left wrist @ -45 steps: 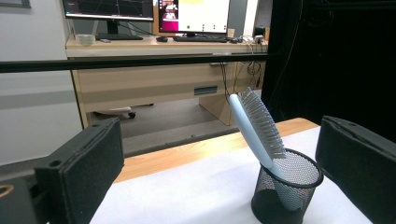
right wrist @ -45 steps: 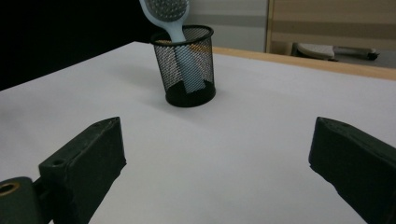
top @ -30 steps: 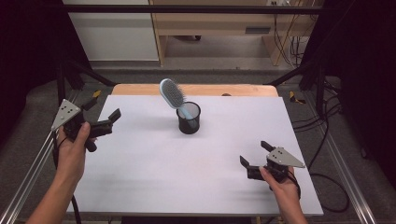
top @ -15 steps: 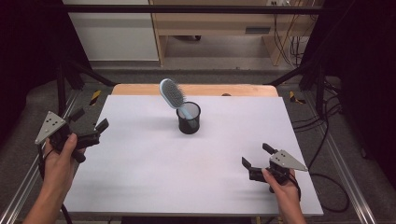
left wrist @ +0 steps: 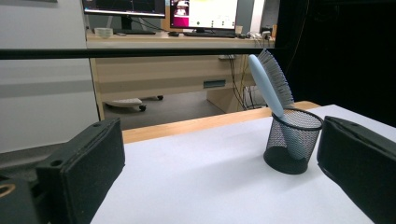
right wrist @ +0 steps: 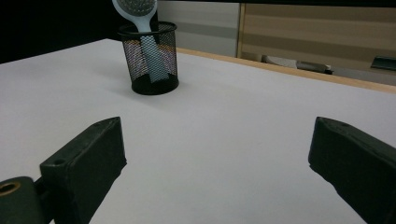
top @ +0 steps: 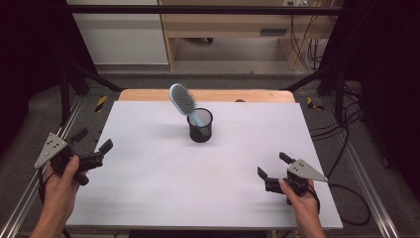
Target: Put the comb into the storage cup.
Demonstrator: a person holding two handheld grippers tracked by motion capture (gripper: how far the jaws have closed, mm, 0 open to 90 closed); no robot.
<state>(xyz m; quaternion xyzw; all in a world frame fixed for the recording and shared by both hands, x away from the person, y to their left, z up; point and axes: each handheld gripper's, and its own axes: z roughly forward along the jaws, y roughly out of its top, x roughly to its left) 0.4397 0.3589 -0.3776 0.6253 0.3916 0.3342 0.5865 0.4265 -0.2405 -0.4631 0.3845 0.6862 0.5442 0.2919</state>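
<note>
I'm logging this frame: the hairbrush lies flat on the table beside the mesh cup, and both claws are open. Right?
Not quite. The hairbrush stands handle-down inside the mesh cup, leaning, as the high view shows. The left claw and right claw are indeed open.

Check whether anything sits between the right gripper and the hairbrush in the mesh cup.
Nothing visible does. The right gripper is open near the table's front right, and bare white tabletop runs from it to the mesh cup, where the hairbrush stands handle down, leaning left.
</note>
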